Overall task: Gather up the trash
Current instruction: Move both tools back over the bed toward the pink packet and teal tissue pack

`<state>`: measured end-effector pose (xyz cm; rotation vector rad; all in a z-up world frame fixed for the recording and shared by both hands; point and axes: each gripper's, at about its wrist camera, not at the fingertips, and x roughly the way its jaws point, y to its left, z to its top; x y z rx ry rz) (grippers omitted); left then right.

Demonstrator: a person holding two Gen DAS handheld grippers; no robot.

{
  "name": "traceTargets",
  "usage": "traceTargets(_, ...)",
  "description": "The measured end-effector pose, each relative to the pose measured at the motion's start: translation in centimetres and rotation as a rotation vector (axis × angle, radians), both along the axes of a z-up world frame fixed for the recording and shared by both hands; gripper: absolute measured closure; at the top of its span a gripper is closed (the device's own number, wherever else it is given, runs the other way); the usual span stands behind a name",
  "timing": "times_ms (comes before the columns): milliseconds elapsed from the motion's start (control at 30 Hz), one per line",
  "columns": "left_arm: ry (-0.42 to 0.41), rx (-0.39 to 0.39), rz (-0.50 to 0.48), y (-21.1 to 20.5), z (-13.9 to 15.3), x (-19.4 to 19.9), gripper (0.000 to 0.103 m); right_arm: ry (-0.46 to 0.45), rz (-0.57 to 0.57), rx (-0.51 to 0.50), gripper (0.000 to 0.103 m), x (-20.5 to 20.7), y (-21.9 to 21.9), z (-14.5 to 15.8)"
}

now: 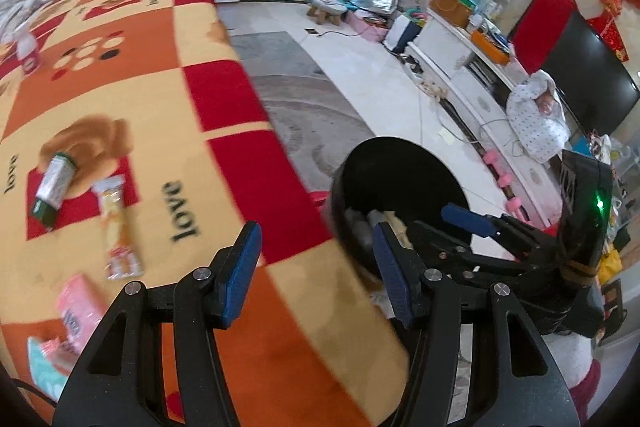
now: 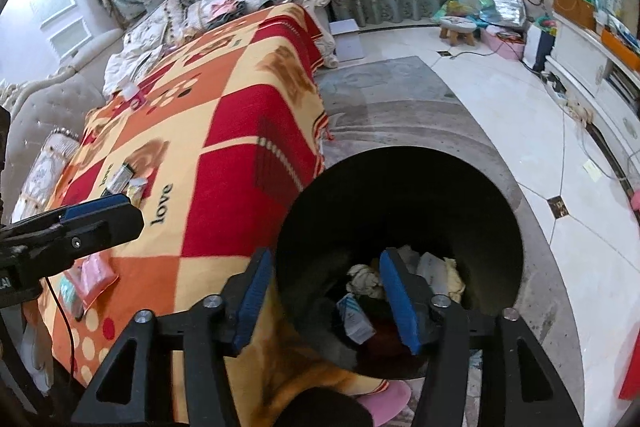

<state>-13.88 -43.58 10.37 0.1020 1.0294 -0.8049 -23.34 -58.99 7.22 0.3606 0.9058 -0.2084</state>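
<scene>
Right claw (image 2: 328, 297) over black bin (image 2: 500, 187).

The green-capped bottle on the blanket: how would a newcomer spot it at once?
Start at the red, orange and cream checked blanket. Beside the printed "love" lies a small silver-labelled bottle with a green cap, tipped on its side. The long yellow snack wrapper next to it is flat; the bottle is round.

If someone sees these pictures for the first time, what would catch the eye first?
Probably the red, orange and yellow "love" blanket covering the surface on the left. Next, the black bin beside its edge, with crumpled trash already inside. The right gripper hangs open above it, and a green bottle and snack wrapper lie on the blanket.
</scene>
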Motion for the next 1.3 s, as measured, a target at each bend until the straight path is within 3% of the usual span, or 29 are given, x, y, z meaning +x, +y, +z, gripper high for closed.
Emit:
traceTargets(533, 0.087, 0.061, 0.149, 11.3, -2.3, 0.8, 0.046, 0.021, 0.203, 0.004, 0.038, 4.4, 10.1, 0.1)
traceTargets(967, 0.077, 0.094, 0.280, 22.2, -2.0, 0.1, 0.046, 0.051, 0.417, 0.060, 0.034, 7.6, 17.8, -1.1)
traceTargets(1167, 0.097, 0.107, 0.248, 24.1, -2.6, -1.2, 0.046, 0.067, 0.446, 0.065, 0.033, 8.4, 19.3, -1.5)
traceTargets(1300, 0.060, 0.143, 0.251, 23.0, -3.6, -2.2, 0.047, 0.079, 0.442, 0.051, 0.033, 8.9, 19.5, -1.5)
